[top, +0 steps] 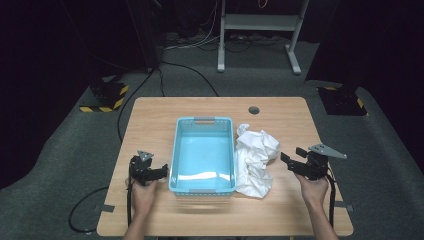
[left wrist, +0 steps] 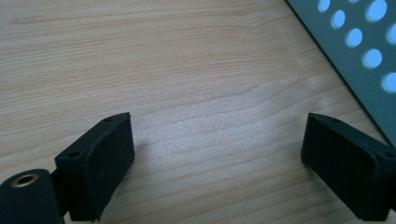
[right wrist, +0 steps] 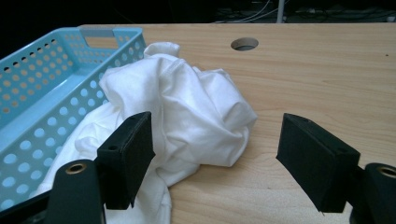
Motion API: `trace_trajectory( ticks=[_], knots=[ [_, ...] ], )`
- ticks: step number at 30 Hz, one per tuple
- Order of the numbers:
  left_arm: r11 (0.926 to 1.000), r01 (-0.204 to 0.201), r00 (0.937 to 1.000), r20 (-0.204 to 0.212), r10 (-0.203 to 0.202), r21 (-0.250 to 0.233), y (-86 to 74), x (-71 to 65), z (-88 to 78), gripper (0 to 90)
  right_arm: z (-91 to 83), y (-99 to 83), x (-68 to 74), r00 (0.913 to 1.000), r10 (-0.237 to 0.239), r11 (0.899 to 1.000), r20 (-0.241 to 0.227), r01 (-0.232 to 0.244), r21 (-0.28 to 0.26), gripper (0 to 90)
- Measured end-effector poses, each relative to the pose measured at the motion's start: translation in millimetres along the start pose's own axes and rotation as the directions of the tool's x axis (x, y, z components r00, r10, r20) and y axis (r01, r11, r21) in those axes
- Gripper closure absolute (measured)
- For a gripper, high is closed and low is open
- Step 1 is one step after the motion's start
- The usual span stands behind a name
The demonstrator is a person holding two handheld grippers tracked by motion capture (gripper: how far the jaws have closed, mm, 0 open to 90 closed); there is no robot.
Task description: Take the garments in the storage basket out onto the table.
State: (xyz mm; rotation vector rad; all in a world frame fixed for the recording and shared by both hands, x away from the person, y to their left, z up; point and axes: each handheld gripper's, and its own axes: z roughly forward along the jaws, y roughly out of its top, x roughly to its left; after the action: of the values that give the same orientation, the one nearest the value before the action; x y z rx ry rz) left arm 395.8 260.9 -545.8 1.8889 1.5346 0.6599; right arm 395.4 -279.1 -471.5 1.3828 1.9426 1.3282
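Beside the basket (top: 202, 150), both hand-held grippers (left (top: 162, 172), right (top: 291, 160)) gape empty; the right may pinch only a loose fold, so the cloth (top: 255, 157) could snag the rim.

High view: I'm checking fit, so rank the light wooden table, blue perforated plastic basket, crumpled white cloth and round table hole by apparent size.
1. Light wooden table
2. Blue perforated plastic basket
3. Crumpled white cloth
4. Round table hole

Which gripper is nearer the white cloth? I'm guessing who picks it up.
Right. The right gripper sits open just beside the white cloth, pointing at it; the left gripper is across the blue basket.
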Motion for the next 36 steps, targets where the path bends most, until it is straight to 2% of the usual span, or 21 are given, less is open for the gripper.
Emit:
trace_trajectory(
  ticks=[8,18,25,36],
  knots=[
    [1.0,0.0,1.0,0.0,0.0,0.0,0.0,0.0,0.0,9.7,2.0,-3.8,-1.7,1.0,0.007,1.0,0.005,-0.007,0.009,26.3],
    [1.0,0.0,1.0,0.0,0.0,0.0,0.0,0.0,0.0,9.7,10.8,-8.9,1.3,1.0,-0.006,0.999,0.007,0.006,0.032,26.5],
    [1.0,0.0,1.0,0.0,0.0,0.0,0.0,0.0,0.0,9.7,13.1,-10.4,-1.0,0.9997,0.022,0.999,0.007,-0.022,0.033,26.8],
    [1.0,0.0,1.0,0.0,0.0,0.0,0.0,0.0,0.0,9.7,24.8,-18.8,-2.9,0.9994,0.017,0.997,0.029,-0.019,0.078,26.7]
  ],
)
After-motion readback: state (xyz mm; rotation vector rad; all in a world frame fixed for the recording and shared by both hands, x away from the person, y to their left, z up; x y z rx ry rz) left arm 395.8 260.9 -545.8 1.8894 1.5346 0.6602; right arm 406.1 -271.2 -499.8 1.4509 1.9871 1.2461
